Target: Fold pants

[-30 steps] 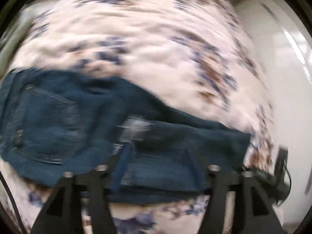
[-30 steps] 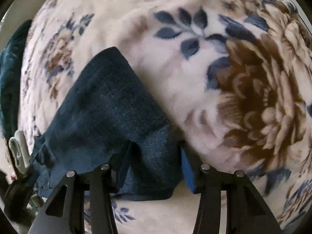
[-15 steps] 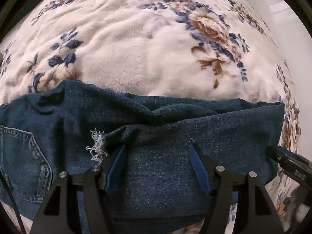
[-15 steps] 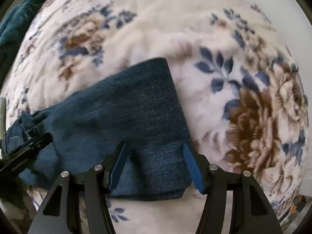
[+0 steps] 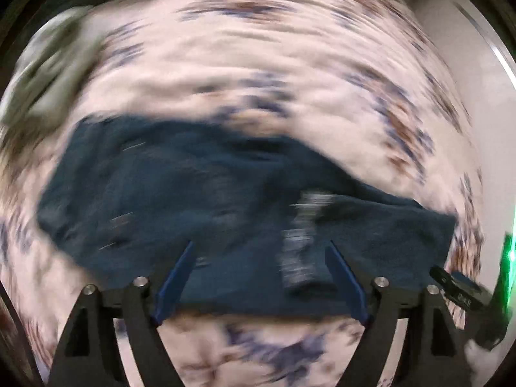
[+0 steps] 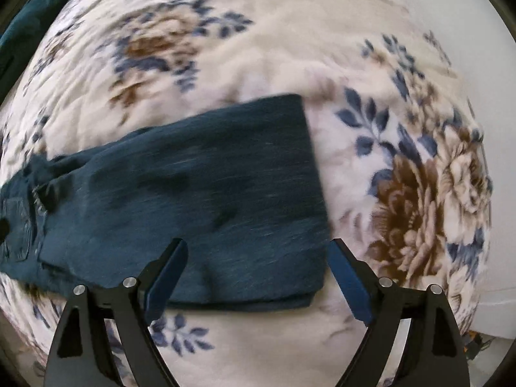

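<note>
The left gripper (image 5: pixel 259 279) has its blue-padded jaws spread wide over the pants (image 5: pixel 200 200), gripping nothing; the view is heavily motion-blurred. The dark blue denim lies as a broad, rumpled band on a plush floral blanket (image 5: pixel 258 64), cream with brown and navy blossoms. A pale frayed patch (image 5: pixel 300 242) shows between the fingers. At far right the other gripper's black tip is visible. The right gripper (image 6: pixel 258 277) also stands wide apart, empty, above the folded, flat-edged leg end of the pants (image 6: pixel 206 200), whose weave looks coarse against the fluffy blanket (image 6: pixel 403 193)
</note>
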`<state>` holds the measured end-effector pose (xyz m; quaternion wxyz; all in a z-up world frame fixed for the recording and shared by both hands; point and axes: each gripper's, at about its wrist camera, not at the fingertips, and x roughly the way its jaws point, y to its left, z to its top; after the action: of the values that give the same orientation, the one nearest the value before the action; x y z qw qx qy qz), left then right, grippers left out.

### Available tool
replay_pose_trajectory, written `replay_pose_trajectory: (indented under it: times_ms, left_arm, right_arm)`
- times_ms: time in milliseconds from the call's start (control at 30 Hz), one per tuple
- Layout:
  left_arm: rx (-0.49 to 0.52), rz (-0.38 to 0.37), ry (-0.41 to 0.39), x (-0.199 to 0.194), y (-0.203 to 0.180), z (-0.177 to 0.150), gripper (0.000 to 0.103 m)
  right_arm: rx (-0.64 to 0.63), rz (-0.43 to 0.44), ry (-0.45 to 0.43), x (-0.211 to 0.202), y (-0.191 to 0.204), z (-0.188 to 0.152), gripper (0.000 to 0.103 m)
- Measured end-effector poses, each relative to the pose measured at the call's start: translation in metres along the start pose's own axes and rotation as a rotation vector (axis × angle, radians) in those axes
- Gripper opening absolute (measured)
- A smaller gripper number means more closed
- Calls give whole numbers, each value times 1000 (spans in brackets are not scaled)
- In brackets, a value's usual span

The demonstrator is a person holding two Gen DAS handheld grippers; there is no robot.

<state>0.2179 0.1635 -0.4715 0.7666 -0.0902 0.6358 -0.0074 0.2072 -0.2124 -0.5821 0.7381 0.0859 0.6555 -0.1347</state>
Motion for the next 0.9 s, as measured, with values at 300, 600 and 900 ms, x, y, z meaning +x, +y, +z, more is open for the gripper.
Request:
replay_pose_trajectory:
  times_ms: [300, 600, 900]
  left_arm:
    - [-295, 79, -2, -1, 147, -28, 95]
    - [-946, -691, -143, 54, 233, -75, 94]
    - [-1000, -697, -168, 90, 230, -66, 93]
  right_arm:
    - [-108, 54, -5, -11, 89, -18, 92]
    - [-112, 104, 75, 20, 133, -21, 92]
    - [-76, 93, 98, 33, 147, -8, 94]
